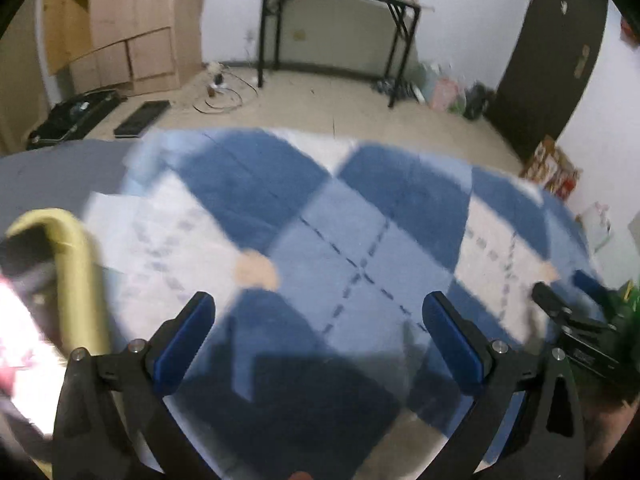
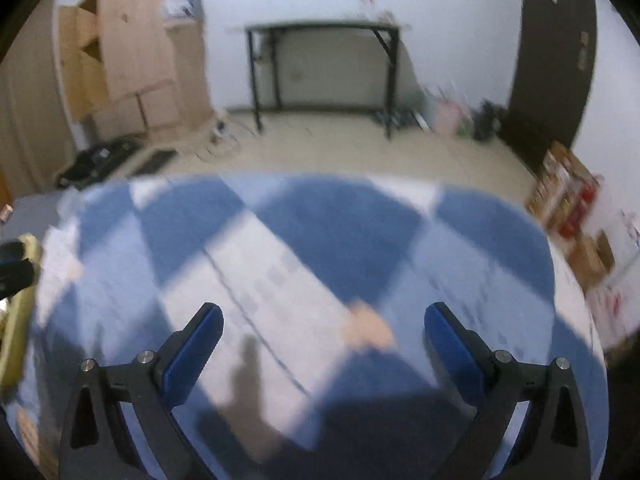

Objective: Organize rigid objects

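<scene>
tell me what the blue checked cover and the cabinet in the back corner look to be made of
Blue checked cover: looks like soft woven or fleecy cloth, matte, with printed dashed lines and no glare; motion blur hides the weave.
Cabinet: looks like light wood or wood-look board, with flat pale-brown panels and straight door seams; solid wood or laminate cannot be told.

Your left gripper (image 1: 319, 312): two black angular arms, each ending in blue padded fingers (image 1: 188, 340); pair of round silver screws on each arm, just behind blue pad; triangular cut-outs in outer black plates behind screws. Your right gripper (image 2: 324, 324): same build, black frame, blue fingers (image 2: 454, 346), silver screws, triangular cut-outs. Frames motion-blurred; no markings legible.
</scene>
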Demonstrator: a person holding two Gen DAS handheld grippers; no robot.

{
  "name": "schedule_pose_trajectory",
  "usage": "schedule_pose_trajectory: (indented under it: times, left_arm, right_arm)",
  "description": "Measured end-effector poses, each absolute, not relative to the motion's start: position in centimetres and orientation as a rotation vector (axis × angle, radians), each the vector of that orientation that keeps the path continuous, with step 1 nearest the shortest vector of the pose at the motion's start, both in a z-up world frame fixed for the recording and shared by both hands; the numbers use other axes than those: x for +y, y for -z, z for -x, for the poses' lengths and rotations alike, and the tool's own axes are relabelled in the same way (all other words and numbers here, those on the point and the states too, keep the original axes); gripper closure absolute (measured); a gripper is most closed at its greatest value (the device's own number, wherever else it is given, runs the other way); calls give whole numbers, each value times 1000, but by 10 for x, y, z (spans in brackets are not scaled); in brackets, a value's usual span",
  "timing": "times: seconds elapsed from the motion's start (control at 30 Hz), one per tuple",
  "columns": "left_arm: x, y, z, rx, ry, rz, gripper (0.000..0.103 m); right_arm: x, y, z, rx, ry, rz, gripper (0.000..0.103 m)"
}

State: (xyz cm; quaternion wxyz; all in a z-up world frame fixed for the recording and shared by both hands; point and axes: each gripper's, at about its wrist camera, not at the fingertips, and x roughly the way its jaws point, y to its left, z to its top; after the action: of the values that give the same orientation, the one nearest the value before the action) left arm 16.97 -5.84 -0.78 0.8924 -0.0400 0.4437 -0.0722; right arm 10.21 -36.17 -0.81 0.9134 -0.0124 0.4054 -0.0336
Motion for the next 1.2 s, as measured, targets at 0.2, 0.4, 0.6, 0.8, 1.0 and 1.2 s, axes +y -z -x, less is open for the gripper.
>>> schedule_pose_trajectory:
  times: [0.2, 0.4, 0.6, 0.8, 1.0, 1.2]
  left_arm:
    - [-81, 36, -176, 869, 157, 42, 0]
    - [-82, 41, -170, 839, 135, 2, 0]
    - [-80, 42, -171, 841, 132, 0, 0]
    - [-79, 44, -171, 841, 134, 3, 0]
    - [-80, 43, -172, 842, 134, 2, 0]
    - [-80, 43, -171, 842, 134, 2, 0]
  right_arm:
    - [-362, 25, -116, 867, 136, 67, 0]
    - [-359, 29, -124, 868, 135, 69, 0]
    - [-357, 28, -111, 863, 133, 72, 0]
    - [-356, 24, -106, 862, 134, 72, 0]
    - [-356, 23, -105, 862, 135, 74, 0]
    - [-357, 23, -106, 862, 136, 75, 0]
